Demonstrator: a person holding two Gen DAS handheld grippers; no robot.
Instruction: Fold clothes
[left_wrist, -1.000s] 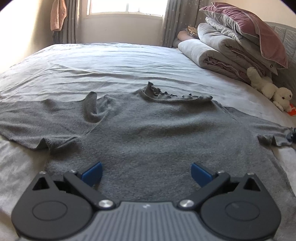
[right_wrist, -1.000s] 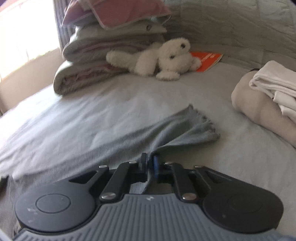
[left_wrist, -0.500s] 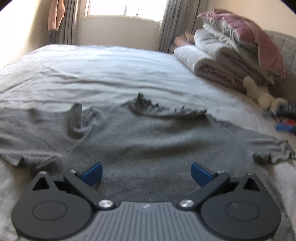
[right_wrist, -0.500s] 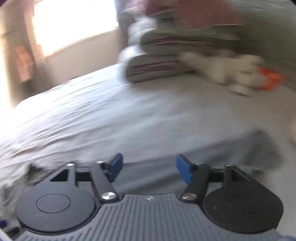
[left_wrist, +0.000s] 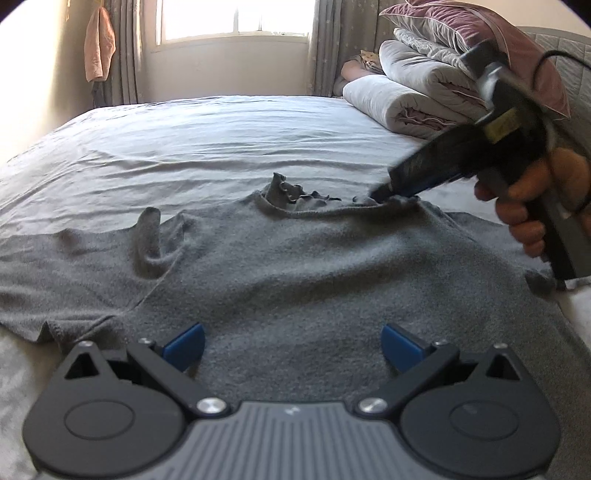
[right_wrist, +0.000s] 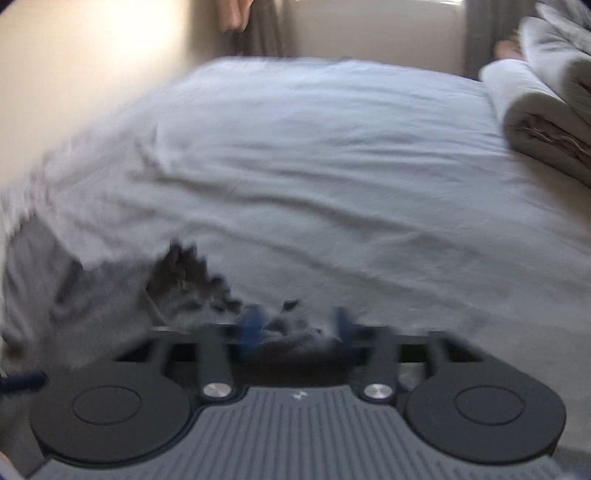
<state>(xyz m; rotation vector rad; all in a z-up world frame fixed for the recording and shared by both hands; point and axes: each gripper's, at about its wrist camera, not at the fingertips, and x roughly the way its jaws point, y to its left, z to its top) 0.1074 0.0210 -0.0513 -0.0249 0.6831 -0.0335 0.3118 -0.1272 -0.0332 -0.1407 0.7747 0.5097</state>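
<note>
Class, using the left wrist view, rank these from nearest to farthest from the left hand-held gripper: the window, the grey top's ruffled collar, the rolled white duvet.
1. Ruffled collar of the grey top, mid-bed, straight ahead of the left hand-held gripper.
2. Rolled white duvet, far right.
3. Window, back wall.

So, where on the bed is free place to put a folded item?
Free: the bare sheet between the grey sweater's collar and the window wall. Crowded: the folded quilts at the right, and the right hand-held gripper at the collar.
</note>
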